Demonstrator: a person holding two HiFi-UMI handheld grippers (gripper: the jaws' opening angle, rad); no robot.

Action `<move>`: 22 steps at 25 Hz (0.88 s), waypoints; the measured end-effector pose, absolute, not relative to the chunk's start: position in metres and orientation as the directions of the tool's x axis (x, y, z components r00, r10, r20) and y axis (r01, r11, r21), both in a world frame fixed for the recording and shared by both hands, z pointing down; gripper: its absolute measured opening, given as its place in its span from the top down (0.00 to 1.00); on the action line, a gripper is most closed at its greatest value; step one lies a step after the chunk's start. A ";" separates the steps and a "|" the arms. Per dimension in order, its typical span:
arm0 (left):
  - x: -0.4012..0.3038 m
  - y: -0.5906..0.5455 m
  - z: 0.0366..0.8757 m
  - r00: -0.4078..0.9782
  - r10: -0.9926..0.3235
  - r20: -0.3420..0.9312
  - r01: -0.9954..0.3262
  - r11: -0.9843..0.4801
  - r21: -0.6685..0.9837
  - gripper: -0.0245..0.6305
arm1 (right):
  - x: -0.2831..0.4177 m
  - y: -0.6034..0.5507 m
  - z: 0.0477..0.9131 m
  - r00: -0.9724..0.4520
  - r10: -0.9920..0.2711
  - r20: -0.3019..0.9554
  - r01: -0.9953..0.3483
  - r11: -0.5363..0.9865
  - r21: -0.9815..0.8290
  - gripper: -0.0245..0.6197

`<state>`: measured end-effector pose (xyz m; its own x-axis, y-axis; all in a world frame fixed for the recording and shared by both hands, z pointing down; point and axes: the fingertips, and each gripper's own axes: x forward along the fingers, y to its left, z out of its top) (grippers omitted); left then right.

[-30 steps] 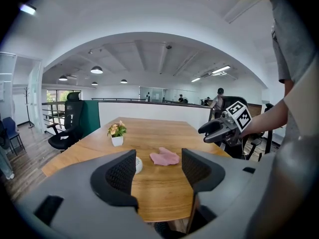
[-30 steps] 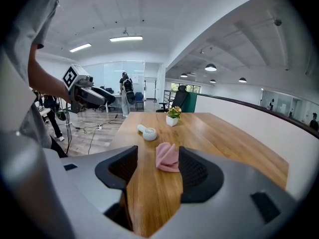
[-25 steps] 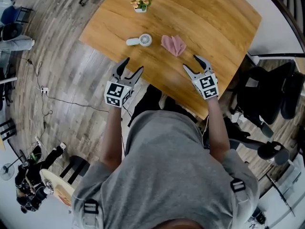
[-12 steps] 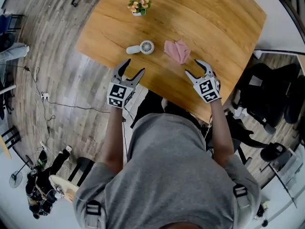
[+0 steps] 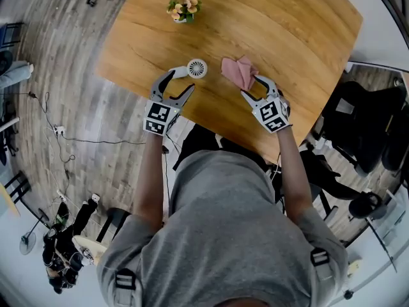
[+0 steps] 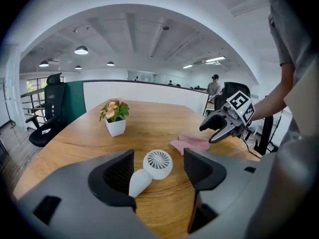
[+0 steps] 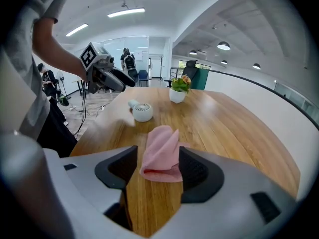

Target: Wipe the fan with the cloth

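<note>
A small white handheld fan (image 5: 195,68) lies on the wooden table (image 5: 287,31) near its front edge. In the left gripper view the fan (image 6: 157,164) lies between the jaws of my left gripper (image 6: 158,172), its handle close to the left pad. Those jaws have just been opening and do not press on it. In the head view my left gripper (image 5: 178,83) hangs just short of the fan. A crumpled pink cloth (image 5: 238,71) lies right of the fan. My right gripper (image 5: 254,87) is open around the cloth's (image 7: 162,153) near end, not squeezing it.
A white pot of flowers (image 5: 184,8) stands farther back on the table. Black office chairs (image 5: 358,120) stand to the right of the table, and cables (image 5: 61,133) run over the floor on the left. The table's front edge lies just under both grippers.
Both grippers have moved forward and down from off the table edge: the left now reaches the fan, the right the cloth.
</note>
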<state>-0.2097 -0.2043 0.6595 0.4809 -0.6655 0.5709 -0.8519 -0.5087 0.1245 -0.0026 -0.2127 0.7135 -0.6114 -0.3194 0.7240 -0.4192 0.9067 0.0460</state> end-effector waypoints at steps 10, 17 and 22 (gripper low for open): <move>-0.189 -0.227 0.700 0.541 -0.474 0.695 -0.681 -0.732 0.030 0.41 | -0.010 -0.230 0.745 -0.572 -0.295 0.765 -0.435 0.900 0.022 0.55; -0.178 -0.235 0.719 0.558 -0.391 0.732 -0.597 -0.802 0.026 0.38 | -0.015 -0.237 0.773 -0.551 -0.243 0.798 -0.426 0.904 -0.019 0.56; -0.177 -0.237 0.736 0.550 -0.331 0.767 -0.533 -0.846 0.017 0.36 | -0.016 -0.242 0.778 -0.575 -0.236 0.783 -0.467 0.881 -0.077 0.57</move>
<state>-0.1773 -0.2369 0.7358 0.5500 -0.3308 0.7668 -0.5327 -0.8461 0.0170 -0.0161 -0.2424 0.7782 -0.5750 -0.2363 0.7833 -0.4672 0.8808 -0.0772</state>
